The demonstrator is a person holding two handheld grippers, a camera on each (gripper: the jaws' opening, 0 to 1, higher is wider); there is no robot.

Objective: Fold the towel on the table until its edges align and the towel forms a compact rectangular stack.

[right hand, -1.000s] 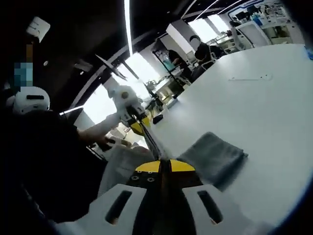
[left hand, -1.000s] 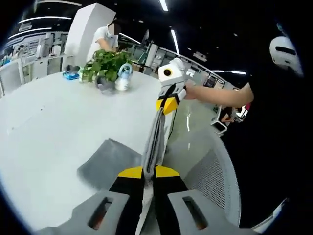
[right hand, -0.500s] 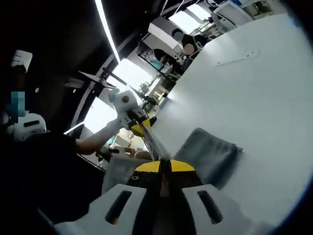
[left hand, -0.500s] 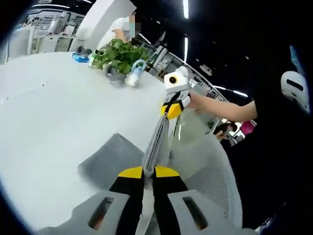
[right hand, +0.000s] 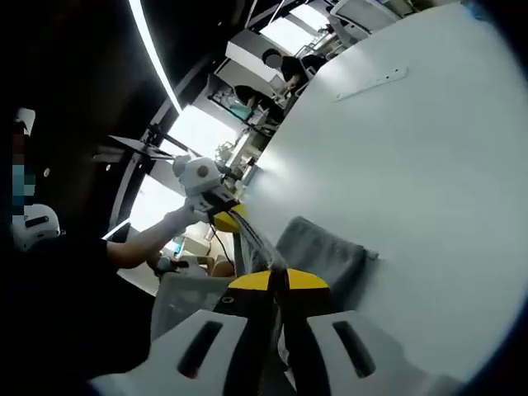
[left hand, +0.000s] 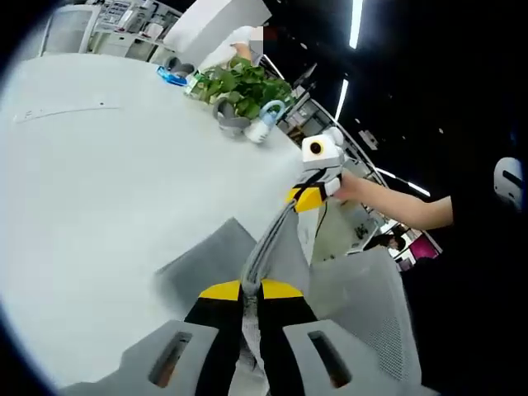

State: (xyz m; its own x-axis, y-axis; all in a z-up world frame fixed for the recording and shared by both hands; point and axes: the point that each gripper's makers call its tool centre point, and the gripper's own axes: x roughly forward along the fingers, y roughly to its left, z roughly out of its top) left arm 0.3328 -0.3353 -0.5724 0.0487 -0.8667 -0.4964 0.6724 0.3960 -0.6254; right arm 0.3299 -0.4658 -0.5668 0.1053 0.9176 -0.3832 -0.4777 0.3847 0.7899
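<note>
My two cameras face each other, close above the big white surface (left hand: 99, 181), sharing the soft grey towel (right hand: 318, 252).

White table (left hand: 99, 190), grey towel (left hand: 210, 264) resting on it at 6 o'clock, potted plant (left hand: 235, 87), small bottle (left hand: 262, 128) and blue dish (left hand: 172, 76) at 12 o'clock

The towel (left hand: 216, 262) lies on the table (left hand: 91, 181) near its edge, one edge raised between both grippers. A plant (left hand: 239, 82) stands farther along the table.
</note>
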